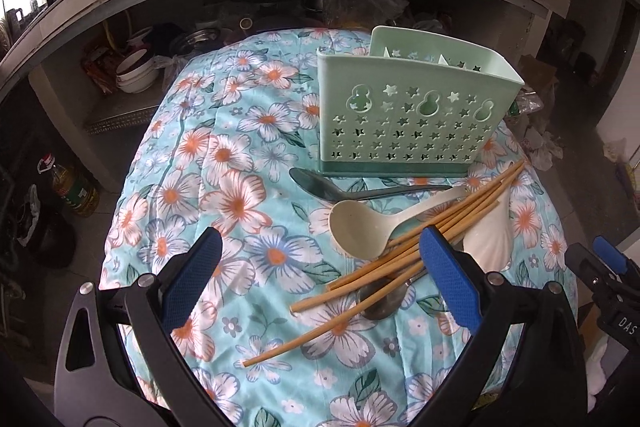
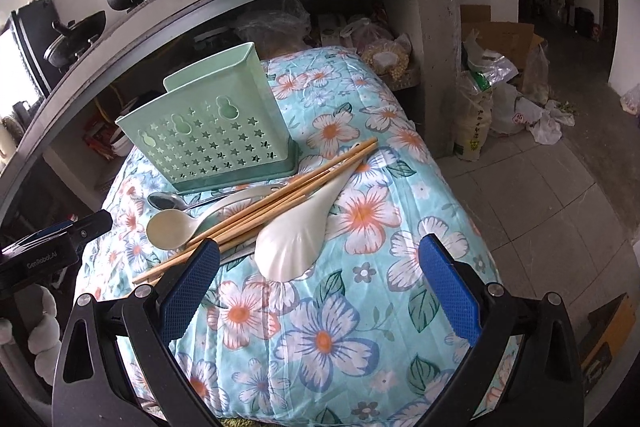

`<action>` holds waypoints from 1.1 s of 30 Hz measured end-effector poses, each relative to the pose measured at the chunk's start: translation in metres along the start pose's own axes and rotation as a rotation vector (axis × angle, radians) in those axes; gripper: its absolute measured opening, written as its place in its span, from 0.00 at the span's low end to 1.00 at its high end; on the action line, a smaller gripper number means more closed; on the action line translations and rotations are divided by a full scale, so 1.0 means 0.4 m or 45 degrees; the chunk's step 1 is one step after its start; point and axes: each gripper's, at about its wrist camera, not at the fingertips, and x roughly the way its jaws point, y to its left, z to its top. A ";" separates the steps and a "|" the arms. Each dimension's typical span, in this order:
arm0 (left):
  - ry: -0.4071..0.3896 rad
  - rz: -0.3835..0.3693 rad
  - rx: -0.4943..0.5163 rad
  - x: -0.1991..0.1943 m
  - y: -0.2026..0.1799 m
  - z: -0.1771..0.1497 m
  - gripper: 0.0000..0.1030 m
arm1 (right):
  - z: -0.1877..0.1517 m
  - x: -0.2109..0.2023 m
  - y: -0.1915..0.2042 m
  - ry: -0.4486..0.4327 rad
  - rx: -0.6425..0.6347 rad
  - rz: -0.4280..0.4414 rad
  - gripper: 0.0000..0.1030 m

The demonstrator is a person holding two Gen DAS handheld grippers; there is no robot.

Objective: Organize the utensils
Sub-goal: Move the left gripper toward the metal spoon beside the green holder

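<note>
Both grippers are hovering with fingers spread wide and holding nothing: the left gripper [image 1: 320, 279] is hanging over the near end of the pile, the right gripper [image 2: 320, 283] just in front of the white spoon [image 2: 294, 241]. The utensils are lying in a loose heap on the floral cloth [image 2: 340, 339], just in front of the green holder [image 1: 404, 115], which is standing upright and looking empty from here. The chopsticks [image 1: 404, 247] are lying fanned across the beige spoon [image 1: 364, 229] and the white spoon, with a dark spoon [image 1: 316, 181] nearest the holder and a metal spoon [image 1: 382, 301] partly buried under the sticks. The chopsticks are likely light, stiff and thin, so they may roll or scissor apart; pinching them together near mid-length, across the bundle, seems the safest hold. The white spoon looks ceramic, smooth and breakable, so gripping its handle rather than the bowl seems wise. The beige spoon looks like light plastic, easy to take by the handle once the sticks are off it. The cloth is soft and padded, so fingers can be pressing down into it to get under flat handles.
</note>
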 end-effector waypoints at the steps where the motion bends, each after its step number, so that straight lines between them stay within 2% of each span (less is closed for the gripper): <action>1: -0.001 -0.010 0.003 0.003 0.001 0.005 0.92 | 0.001 0.002 -0.002 0.002 0.010 -0.002 0.94; 9: -0.006 -0.084 -0.013 0.041 0.017 0.052 0.92 | 0.011 0.016 -0.024 -0.010 0.086 -0.025 0.94; 15: -0.009 -0.091 -0.018 0.070 0.032 0.075 0.92 | 0.019 0.031 -0.039 0.003 0.128 -0.030 0.94; 33: -0.002 -0.085 -0.032 0.141 0.079 0.120 0.92 | 0.044 0.080 0.006 0.049 0.057 0.027 0.94</action>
